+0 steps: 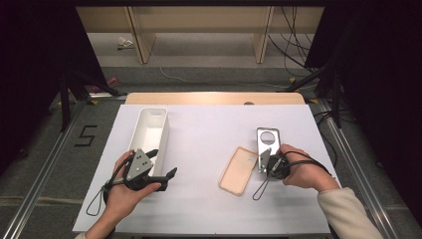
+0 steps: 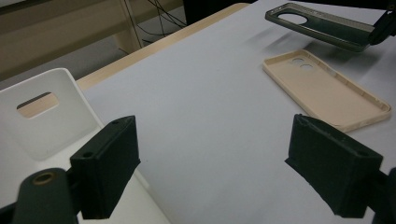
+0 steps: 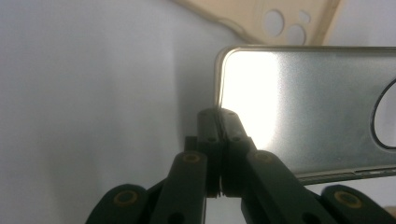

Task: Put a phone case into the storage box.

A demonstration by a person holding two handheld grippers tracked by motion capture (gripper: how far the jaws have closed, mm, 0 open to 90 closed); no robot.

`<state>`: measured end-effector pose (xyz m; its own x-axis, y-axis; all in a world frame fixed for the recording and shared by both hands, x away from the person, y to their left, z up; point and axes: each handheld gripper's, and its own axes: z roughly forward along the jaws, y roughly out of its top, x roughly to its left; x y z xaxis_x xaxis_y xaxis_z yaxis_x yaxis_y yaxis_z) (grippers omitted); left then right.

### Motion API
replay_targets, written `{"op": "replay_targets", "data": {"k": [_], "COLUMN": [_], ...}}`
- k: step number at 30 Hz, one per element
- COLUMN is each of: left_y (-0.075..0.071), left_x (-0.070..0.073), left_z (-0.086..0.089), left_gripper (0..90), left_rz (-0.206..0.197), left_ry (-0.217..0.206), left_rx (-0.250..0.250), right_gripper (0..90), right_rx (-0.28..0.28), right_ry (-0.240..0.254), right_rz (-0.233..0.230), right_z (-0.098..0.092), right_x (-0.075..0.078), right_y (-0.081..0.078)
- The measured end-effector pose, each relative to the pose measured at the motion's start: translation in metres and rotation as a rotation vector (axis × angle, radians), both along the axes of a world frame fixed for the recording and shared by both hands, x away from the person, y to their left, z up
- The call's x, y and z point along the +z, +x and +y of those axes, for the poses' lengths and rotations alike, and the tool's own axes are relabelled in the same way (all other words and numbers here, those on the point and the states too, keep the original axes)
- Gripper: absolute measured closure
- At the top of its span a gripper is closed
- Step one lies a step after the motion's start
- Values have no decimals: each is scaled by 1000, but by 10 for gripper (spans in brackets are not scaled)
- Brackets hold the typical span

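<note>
right gripper: clamped on grey phone case edge | left gripper: jaws apart, empty | beige case: table, seven o'clock of grey

The grey phone case looks like brushed metal or metallic-finished plastic, with a satin sheen that throws back a bright glare near its corner, and its rim is thin and smooth. The beige phone case beside it is matt, soft-looking plastic or rubber, evenly dull with no glint. The white bin is smooth moulded plastic with a faint gloss. The tabletop is covered in a flat, matt white sheet, and pale wood shows along its far edge. The left tool has black, slightly grainy matt pads; the right tool is black plastic with brass-coloured rivets.
</note>
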<state>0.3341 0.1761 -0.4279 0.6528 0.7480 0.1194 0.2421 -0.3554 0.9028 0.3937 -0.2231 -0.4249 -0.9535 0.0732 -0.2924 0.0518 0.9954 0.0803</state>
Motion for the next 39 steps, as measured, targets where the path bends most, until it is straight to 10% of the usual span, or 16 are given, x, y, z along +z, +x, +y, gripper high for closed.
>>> {"op": "replay_targets", "data": {"k": [10,24,39], "left_y": [7,17,35], "left_x": [4,13,30], "left_z": [-10,-24,-46], "left_gripper": [163,174,183], "left_rz": [0,-2,20], "left_ry": [-3,-17,-41], "left_rx": [-5,-20,-33], "right_gripper": [894,894,895], "right_rx": [44,73,113], "right_ry": [54,306,452], "right_rz": [-61,-125,-135], "right_z": [11,21,34], "right_x": [6,7,6], "right_y": [-10,-20,-29]}}
